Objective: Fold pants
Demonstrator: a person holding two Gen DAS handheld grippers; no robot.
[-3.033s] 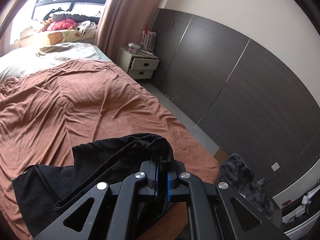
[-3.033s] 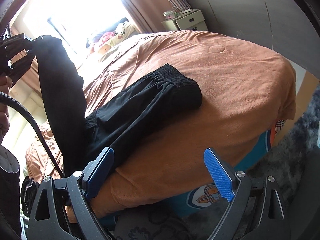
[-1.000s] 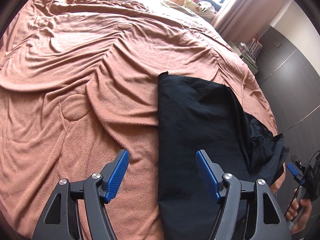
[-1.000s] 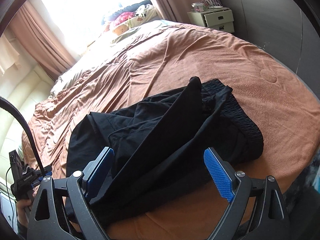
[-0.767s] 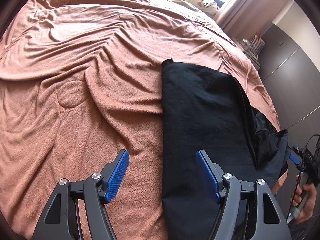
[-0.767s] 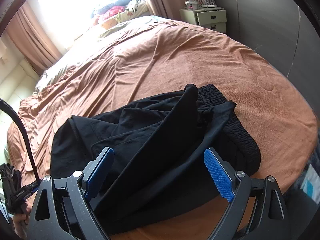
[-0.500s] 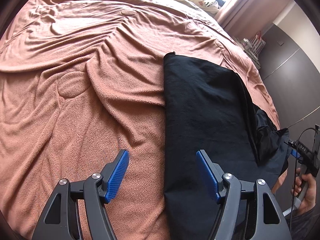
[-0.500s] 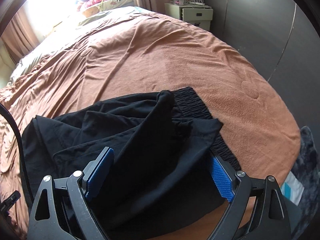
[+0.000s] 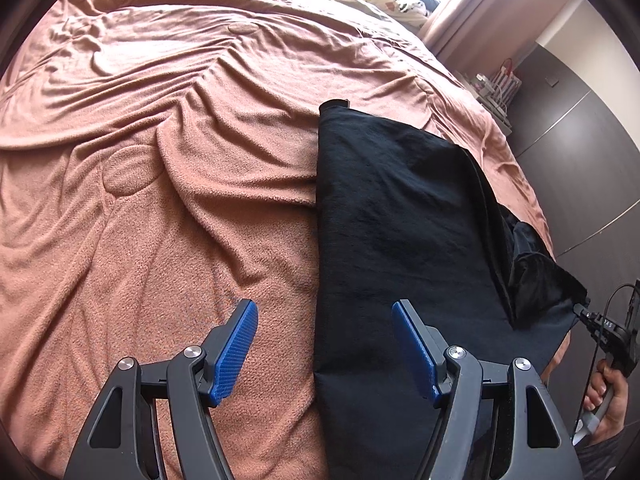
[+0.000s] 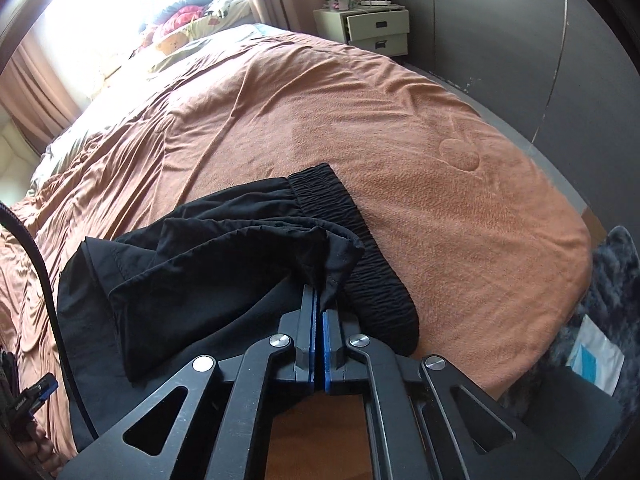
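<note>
The black pants (image 9: 400, 216) lie folded over on the brown bedspread (image 9: 160, 160), near the bed's near edge. My left gripper (image 9: 324, 344) is open and empty, hovering above the pants' left edge. My right gripper (image 10: 319, 304) is shut on a loose fold of the pants (image 10: 240, 264) right beside the ribbed elastic waistband (image 10: 352, 248). The right gripper also shows in the left wrist view (image 9: 612, 332) at the pants' far right corner, held by a hand.
A pale nightstand (image 10: 372, 28) stands by the dark panelled wall (image 10: 520, 40) past the bed. Pillows and soft toys (image 10: 192, 20) lie at the head under the window. A dark shaggy rug (image 10: 612, 280) and a white bag lie on the floor to the right.
My right gripper has closed from open onto a fold of the pants beside the waistband. My left gripper let go of the pants about three seconds back and now hovers open above them.
</note>
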